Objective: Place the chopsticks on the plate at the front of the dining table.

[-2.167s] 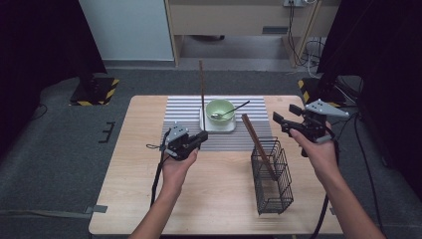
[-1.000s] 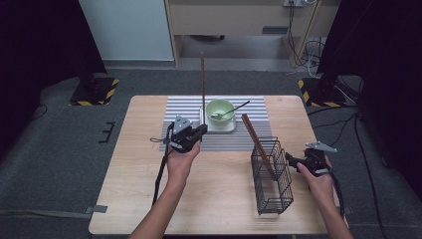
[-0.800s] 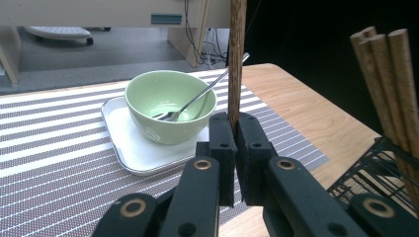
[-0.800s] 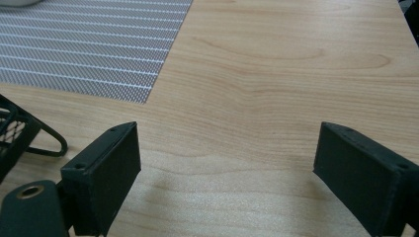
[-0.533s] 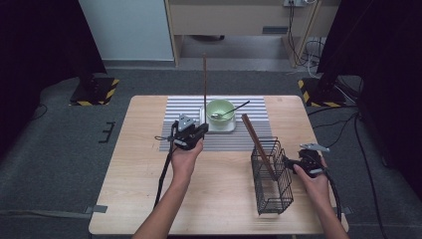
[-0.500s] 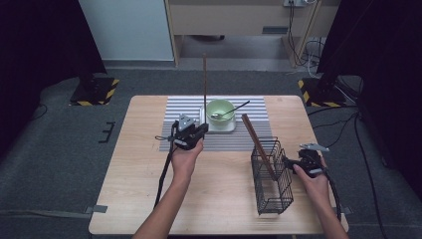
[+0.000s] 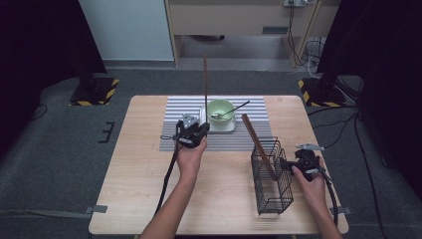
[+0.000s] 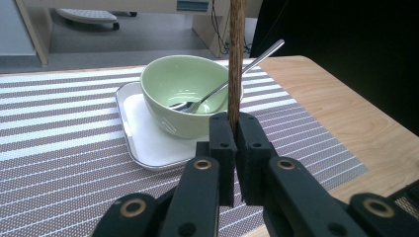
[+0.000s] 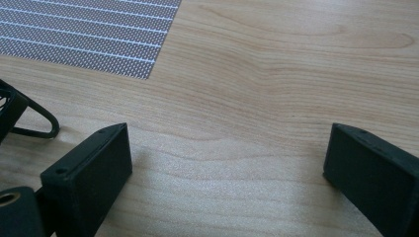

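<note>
- Left tool (image 8: 236, 129) pinches a stick (image 8: 236, 59) upright, just in front of the bowl (image 8: 185, 96) on the striped mat (image 8: 59, 148).
- Right tool (image 9: 227, 163) gapes wide over bare tabletop (image 9: 276, 74), just beside the basket (image 7: 271, 177).

Bowl (image 7: 220, 110) with spoon (image 7: 230, 109) on tray (image 7: 221, 126), on mat (image 7: 171, 119); basket (image 7: 271, 175) right, nearer person.
</note>
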`<move>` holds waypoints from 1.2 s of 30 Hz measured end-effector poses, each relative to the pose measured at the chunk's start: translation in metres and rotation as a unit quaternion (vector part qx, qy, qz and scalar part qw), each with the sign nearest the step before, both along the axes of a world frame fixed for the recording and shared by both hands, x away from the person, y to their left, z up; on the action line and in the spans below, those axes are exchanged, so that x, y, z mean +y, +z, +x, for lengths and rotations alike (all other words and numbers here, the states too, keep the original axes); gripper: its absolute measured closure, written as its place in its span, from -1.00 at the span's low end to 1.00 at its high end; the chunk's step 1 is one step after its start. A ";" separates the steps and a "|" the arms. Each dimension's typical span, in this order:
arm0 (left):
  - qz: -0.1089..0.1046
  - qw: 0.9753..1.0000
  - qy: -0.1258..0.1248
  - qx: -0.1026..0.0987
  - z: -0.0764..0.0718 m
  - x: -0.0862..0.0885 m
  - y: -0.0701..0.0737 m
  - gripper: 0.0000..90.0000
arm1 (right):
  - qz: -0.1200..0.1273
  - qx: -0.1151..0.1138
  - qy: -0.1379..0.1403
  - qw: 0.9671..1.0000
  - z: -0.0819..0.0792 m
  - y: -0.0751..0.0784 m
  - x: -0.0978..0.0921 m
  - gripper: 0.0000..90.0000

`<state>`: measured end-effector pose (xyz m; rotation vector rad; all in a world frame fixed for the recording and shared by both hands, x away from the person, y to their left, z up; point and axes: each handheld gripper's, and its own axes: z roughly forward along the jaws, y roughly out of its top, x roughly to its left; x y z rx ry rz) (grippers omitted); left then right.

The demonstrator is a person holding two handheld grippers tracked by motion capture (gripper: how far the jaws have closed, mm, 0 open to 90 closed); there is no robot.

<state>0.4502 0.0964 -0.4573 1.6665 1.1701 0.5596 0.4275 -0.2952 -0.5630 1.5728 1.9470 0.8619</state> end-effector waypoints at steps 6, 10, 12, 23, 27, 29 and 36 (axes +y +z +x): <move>0.024 1.000 0.013 -0.003 0.004 -0.006 -0.005 0.92 | -0.001 0.001 -0.004 1.000 0.000 0.000 0.001 -0.92; 0.019 0.999 0.026 0.002 0.005 -0.006 -0.011 0.92 | -0.001 0.001 -0.005 1.000 0.000 0.000 0.001 -0.92; 0.021 0.999 0.030 0.006 0.006 -0.006 -0.014 0.92 | 0.000 0.001 -0.005 1.000 0.000 0.000 0.001 -0.92; 0.030 0.998 0.043 0.022 0.009 -0.010 -0.032 0.92 | 0.000 0.002 -0.009 1.000 -0.001 0.000 0.002 -0.92; 0.038 0.998 0.045 0.031 0.010 -0.009 -0.039 0.92 | 0.001 0.002 -0.010 1.000 -0.001 0.000 0.002 -0.92; 0.039 0.998 0.046 0.034 0.010 -0.008 -0.042 0.92 | 0.001 0.002 -0.010 1.000 -0.001 0.000 0.002 -0.92; 0.045 0.997 0.050 0.047 0.012 -0.005 -0.052 0.92 | 0.000 0.002 -0.011 1.000 -0.001 0.000 0.002 -0.92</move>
